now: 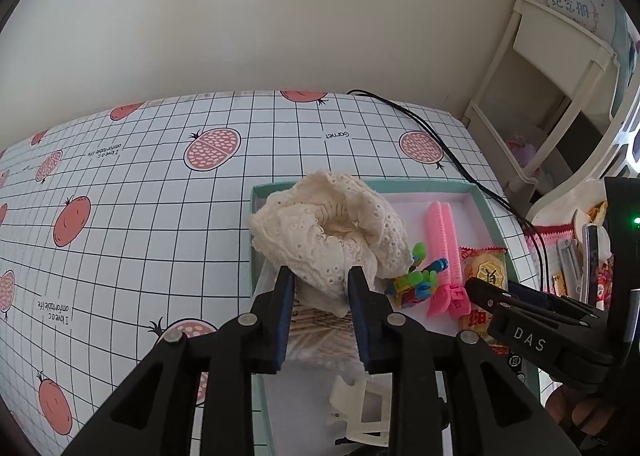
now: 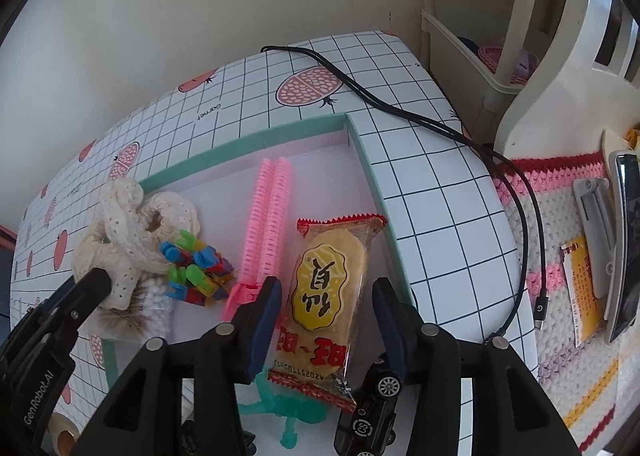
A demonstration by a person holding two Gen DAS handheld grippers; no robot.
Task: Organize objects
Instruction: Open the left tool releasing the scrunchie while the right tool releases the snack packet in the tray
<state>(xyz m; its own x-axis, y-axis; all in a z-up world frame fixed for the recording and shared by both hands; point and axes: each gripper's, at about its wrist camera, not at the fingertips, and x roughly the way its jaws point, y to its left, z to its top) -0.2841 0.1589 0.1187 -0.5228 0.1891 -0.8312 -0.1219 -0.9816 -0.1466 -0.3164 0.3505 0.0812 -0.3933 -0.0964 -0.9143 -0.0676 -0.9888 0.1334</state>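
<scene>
Already the teal-rimmed tray [image 1: 486, 212] on the gridded bench [image 1: 140, 196] holds most of the clutter. From the left wrist, the left tongs [image 1: 320, 276] appear clamped on the lower edge of a cream lace scrunchie [image 1: 328, 228], which sits at the tray's left end above a bag of cotton swabs [image 1: 320, 324]; a pink hair roller clip [image 1: 442, 252], a colourful block toy [image 1: 416, 280] and a white claw clip [image 1: 360, 408] lie inside too. From the right wrist, the right tongs [image 2: 326, 320] stand apart, straddling a rice cracker packet [image 2: 328, 300] without gripping it, the packet flat in the tray beside the pink clip. A black toy car [image 2: 372, 412] and a green figurine [image 2: 280, 412] rest below. I judge the sorting well advanced: settling the scrunchie and neatening the packet seem left, while items on the crocheted mat [image 2: 560, 216] remain outside.
</scene>
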